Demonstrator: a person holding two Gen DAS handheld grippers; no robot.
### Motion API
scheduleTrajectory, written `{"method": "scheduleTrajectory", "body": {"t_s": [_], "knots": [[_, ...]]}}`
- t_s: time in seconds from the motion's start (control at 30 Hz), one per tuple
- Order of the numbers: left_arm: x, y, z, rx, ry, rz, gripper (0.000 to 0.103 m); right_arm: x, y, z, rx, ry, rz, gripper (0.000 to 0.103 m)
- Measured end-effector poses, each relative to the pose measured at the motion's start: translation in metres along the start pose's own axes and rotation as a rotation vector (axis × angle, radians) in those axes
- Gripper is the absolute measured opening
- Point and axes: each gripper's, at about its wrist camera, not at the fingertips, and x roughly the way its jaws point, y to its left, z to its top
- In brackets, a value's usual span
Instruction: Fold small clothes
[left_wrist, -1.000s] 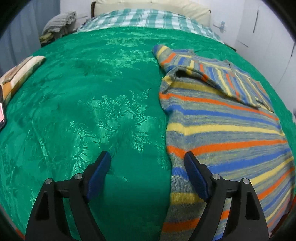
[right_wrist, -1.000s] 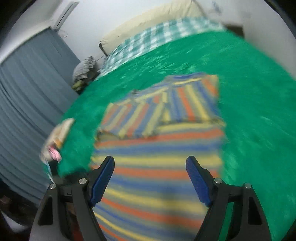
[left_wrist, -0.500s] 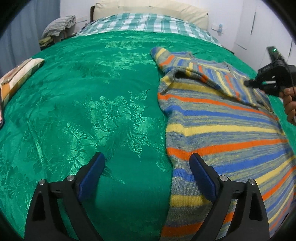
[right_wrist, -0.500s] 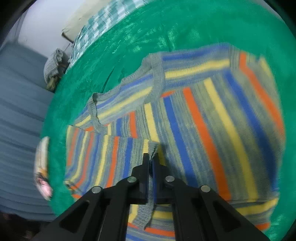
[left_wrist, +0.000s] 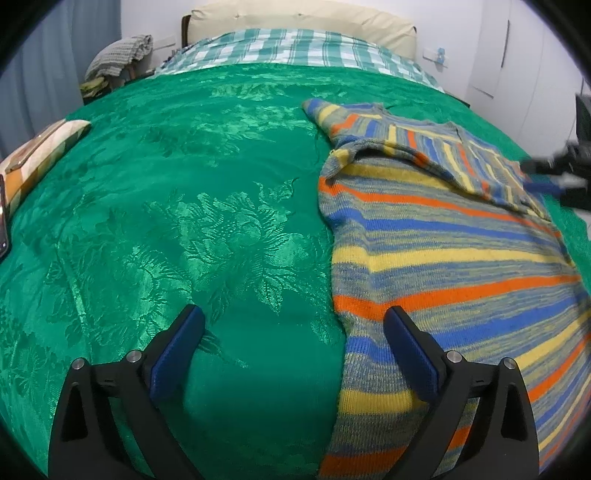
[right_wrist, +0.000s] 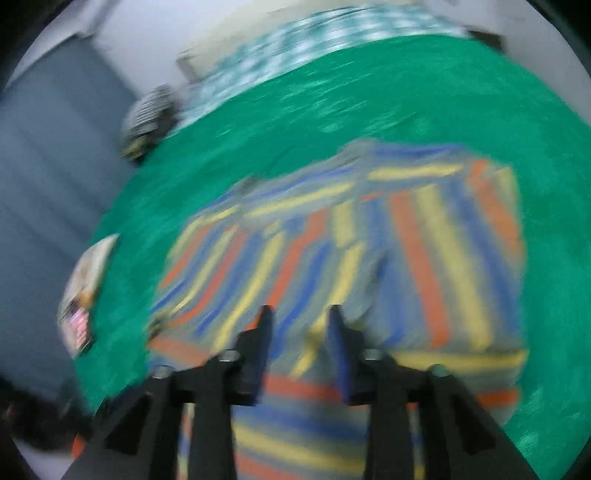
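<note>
Half a second ago the right hand-held gripper (right_wrist: 299, 317) was pinched on a folded sleeve edge; since then its jaws have been opening and nothing lies between them, while the sleeve rests across the upper chest. Its whole view is smeared with motion blur. At the left edge of the left wrist view a patterned cushion (left_wrist: 40, 147) lies on the bed, which is covered by a green floral bedspread (left_wrist: 184, 221), with a checked blanket (left_wrist: 295, 50) and a cream pillow (left_wrist: 295, 20) at the head. The left hand-held gripper (left_wrist: 291, 328) hovers low over the bedspread, its jaws spread wide and lately widening, empty, straddling the left side seam of the striped sweater (left_wrist: 443, 266) near the hem: the left finger (left_wrist: 177, 347) is over bare green cloth, the right finger over the knit. The sweater lies flat on the right half of the bed, its long axis running from the hem nearest the camera up toward the neckline, which points at the head of the bed. Its near sleeve is folded across the chest, so the sleeve's stripes cross the body's stripes. At the far right edge the right hand-held gripper shows as a dark blur just beside the sweater's shoulder.
</note>
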Motion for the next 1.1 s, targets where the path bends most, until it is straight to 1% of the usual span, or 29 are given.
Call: {"method": "scheduleTrajectory", "body": {"t_s": [0.03, 0.07, 0.1, 0.13, 0.17, 0.23, 0.27, 0.3, 0.37, 0.4, 0.43, 0.5, 0.53, 0.57, 0.6, 0.63, 0.67, 0.7, 0.77, 0.83, 0.9, 0.97, 1.0, 1.03, 1.07, 1.1], "knots": [[0.0, 0.0, 0.0, -0.001, -0.001, -0.001, 0.099, 0.008, 0.002, -0.01, -0.016, 0.047, 0.017, 0.052], [-0.001, 0.001, -0.001, -0.001, -0.002, -0.004, 0.099, 0.018, 0.0, -0.019, -0.038, 0.103, -0.008, 0.052], [-0.002, 0.001, -0.002, 0.002, -0.002, -0.006, 0.099, 0.029, -0.003, -0.027, -0.064, 0.152, -0.065, 0.044], [-0.004, 0.002, -0.004, 0.01, -0.003, -0.007, 0.099, 0.028, -0.006, -0.035, -0.089, 0.146, -0.098, 0.04], [-0.006, 0.002, -0.006, 0.018, -0.003, -0.004, 0.099, 0.02, -0.006, -0.039, -0.101, 0.119, -0.11, 0.04], [-0.012, 0.003, -0.01, 0.035, 0.001, 0.015, 0.1, -0.005, -0.008, -0.049, -0.105, 0.087, -0.133, 0.042], [-0.015, 0.004, -0.01, 0.036, 0.005, 0.02, 0.1, -0.018, -0.01, -0.055, -0.116, 0.074, -0.139, 0.045], [-0.016, 0.005, -0.01, 0.036, 0.011, 0.024, 0.1, -0.032, -0.011, -0.064, -0.135, 0.063, -0.147, 0.048], [-0.023, 0.005, -0.008, 0.026, 0.047, 0.044, 0.1, -0.061, -0.014, -0.089, -0.189, 0.053, -0.188, 0.048], [-0.029, 0.003, -0.006, 0.025, 0.066, 0.037, 0.099, -0.071, -0.015, -0.099, -0.205, 0.063, -0.187, 0.048], [-0.035, 0.0, -0.005, 0.034, 0.073, 0.018, 0.099, -0.078, -0.018, -0.107, -0.219, 0.08, -0.165, 0.048], [-0.054, -0.015, -0.01, 0.084, 0.061, -0.048, 0.099, -0.095, -0.01, -0.134, -0.254, 0.13, -0.078, 0.048], [-0.059, -0.024, -0.015, 0.12, 0.073, -0.064, 0.1, -0.098, -0.008, -0.148, -0.261, 0.17, -0.032, 0.048], [-0.059, -0.033, -0.022, 0.161, 0.107, -0.065, 0.1, -0.096, -0.009, -0.159, -0.254, 0.212, -0.012, 0.048], [-0.055, -0.045, -0.032, 0.216, 0.173, -0.052, 0.1, -0.094, -0.014, -0.168, -0.236, 0.249, -0.011, 0.048], [-0.048, -0.053, -0.045, 0.266, 0.247, -0.03, 0.101, -0.091, -0.021, -0.177, -0.206, 0.287, -0.031, 0.048], [-0.047, -0.055, -0.053, 0.283, 0.263, -0.015, 0.101, -0.089, -0.032, -0.186, -0.164, 0.334, -0.078, 0.047], [-0.052, -0.053, -0.057, 0.276, 0.25, -0.014, 0.101, -0.092, -0.046, -0.194, -0.119, 0.36, -0.121, 0.043], [-0.057, -0.041, -0.054, 0.215, 0.291, -0.013, 0.1, -0.11, -0.062, -0.198, -0.075, 0.351, -0.159, 0.043], [-0.065, -0.023, -0.054, 0.126, 0.295, -0.001, 0.099, -0.129, -0.068, -0.2, -0.068, 0.347, -0.221, 0.045], [-0.072, -0.004, -0.055, 0.039, 0.292, -0.003, 0.099, -0.144, -0.069, -0.2, -0.085, 0.323, -0.278, 0.045], [-0.078, 0.01, -0.053, -0.049, 0.281, -0.015, 0.099, -0.154, -0.071, -0.2, -0.069, 0.297, -0.252, 0.045], [-0.079, 0.016, -0.054, -0.071, 0.281, -0.024, 0.099, -0.158, -0.074, -0.2, -0.042, 0.283, -0.227, 0.047], [-0.078, 0.019, -0.055, -0.088, 0.299, -0.038, 0.099, -0.159, -0.076, -0.2, -0.013, 0.277, -0.198, 0.048], [-0.073, 0.018, -0.058, -0.087, 0.33, -0.05, 0.099, -0.156, -0.075, -0.202, 0.001, 0.279, -0.182, 0.05], [-0.067, 0.016, -0.062, -0.077, 0.373, -0.06, 0.099, -0.152, -0.077, -0.204, 0.018, 0.296, -0.162, 0.05]]}}
